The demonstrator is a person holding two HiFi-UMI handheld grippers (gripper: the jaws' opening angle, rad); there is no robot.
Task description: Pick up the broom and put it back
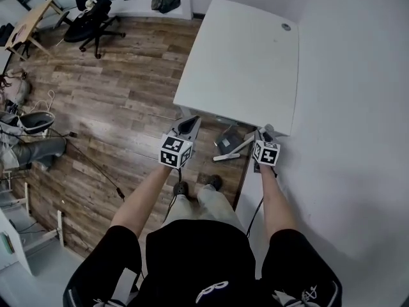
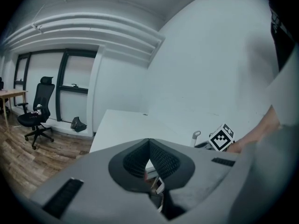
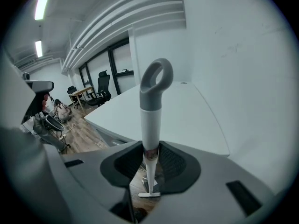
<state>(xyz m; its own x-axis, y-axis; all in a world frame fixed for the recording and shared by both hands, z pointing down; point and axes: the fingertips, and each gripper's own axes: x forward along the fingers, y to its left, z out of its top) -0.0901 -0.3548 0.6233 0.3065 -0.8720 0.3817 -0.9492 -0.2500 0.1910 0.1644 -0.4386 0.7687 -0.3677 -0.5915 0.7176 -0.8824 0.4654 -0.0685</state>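
The broom's white handle (image 3: 152, 111), ending in a grey loop (image 3: 157, 78), stands up between the pads of my right gripper (image 3: 150, 148), which is shut on it. In the head view the same handle (image 1: 233, 151) slants from my right gripper (image 1: 263, 133) down and left, under the edge of the white table, beside a grey dustpan-like piece (image 1: 227, 138) on the floor. My left gripper (image 1: 190, 123) hovers to the left of it at the table's near edge. Its jaws (image 2: 149, 143) meet at the tip with nothing between them. From the left gripper view the right gripper's marker cube (image 2: 221, 137) shows.
The white table (image 1: 243, 56) stands against a white wall (image 1: 358, 107) on the right. Wood floor stretches left, with a black office chair (image 1: 92, 11), a wooden desk (image 1: 25, 24) and cables. The person's feet (image 1: 198, 184) are just below the grippers.
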